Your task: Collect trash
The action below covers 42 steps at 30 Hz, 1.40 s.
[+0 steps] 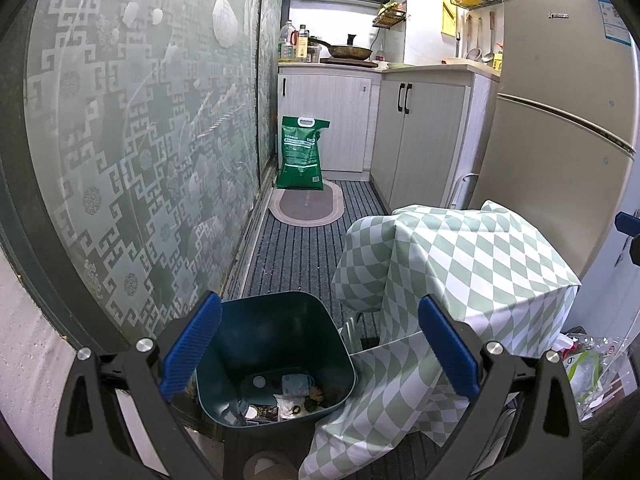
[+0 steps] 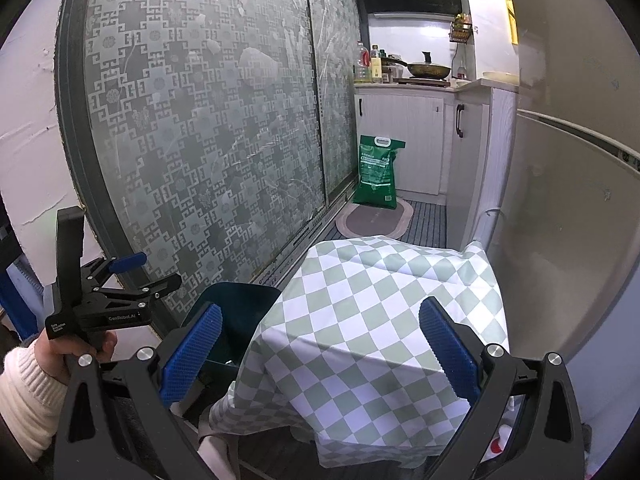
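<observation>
A dark teal trash bin (image 1: 276, 344) stands on the floor by the frosted glass door, with several scraps of trash (image 1: 288, 400) at its bottom. My left gripper (image 1: 320, 344) is open and empty, held above the bin's mouth. In the right wrist view the bin (image 2: 236, 312) is partly hidden behind a small table draped in a green-and-white checked cloth (image 2: 372, 320). My right gripper (image 2: 320, 352) is open and empty above that cloth. The left gripper (image 2: 132, 276) shows at the far left of that view, held by a hand.
The patterned glass sliding door (image 1: 140, 160) runs along the left. A fridge (image 1: 560, 140) stands on the right behind the clothed table (image 1: 460, 272). White cabinets (image 1: 420, 140), a green sack (image 1: 302, 154) and an oval mat (image 1: 306, 204) are at the far end. A plastic bag (image 1: 584, 368) lies at right.
</observation>
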Tool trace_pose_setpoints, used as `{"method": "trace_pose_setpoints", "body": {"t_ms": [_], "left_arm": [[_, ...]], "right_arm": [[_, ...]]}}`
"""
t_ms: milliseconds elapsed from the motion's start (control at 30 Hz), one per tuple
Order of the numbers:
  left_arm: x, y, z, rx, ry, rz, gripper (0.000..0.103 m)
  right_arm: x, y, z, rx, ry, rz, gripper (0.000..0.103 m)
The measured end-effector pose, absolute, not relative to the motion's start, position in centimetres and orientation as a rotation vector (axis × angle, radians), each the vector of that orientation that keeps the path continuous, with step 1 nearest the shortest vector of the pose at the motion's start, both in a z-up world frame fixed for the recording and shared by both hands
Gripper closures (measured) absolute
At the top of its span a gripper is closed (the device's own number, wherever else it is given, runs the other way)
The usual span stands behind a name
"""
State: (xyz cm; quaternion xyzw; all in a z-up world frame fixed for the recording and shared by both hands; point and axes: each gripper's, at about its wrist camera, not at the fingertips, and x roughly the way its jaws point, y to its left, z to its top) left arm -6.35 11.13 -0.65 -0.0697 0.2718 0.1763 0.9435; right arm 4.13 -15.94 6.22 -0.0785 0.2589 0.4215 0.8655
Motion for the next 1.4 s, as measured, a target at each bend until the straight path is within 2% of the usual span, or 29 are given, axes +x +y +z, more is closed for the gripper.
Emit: {"method": "trace_pose_setpoints", "body": {"t_ms": [1400], "left_arm": [[-6.39,10.6,-0.51,-0.142,0.551,0.353,0.003]], "right_arm": [[4.33,-16.24,6.25,-0.167,0.537,0.875,0.003]]}}
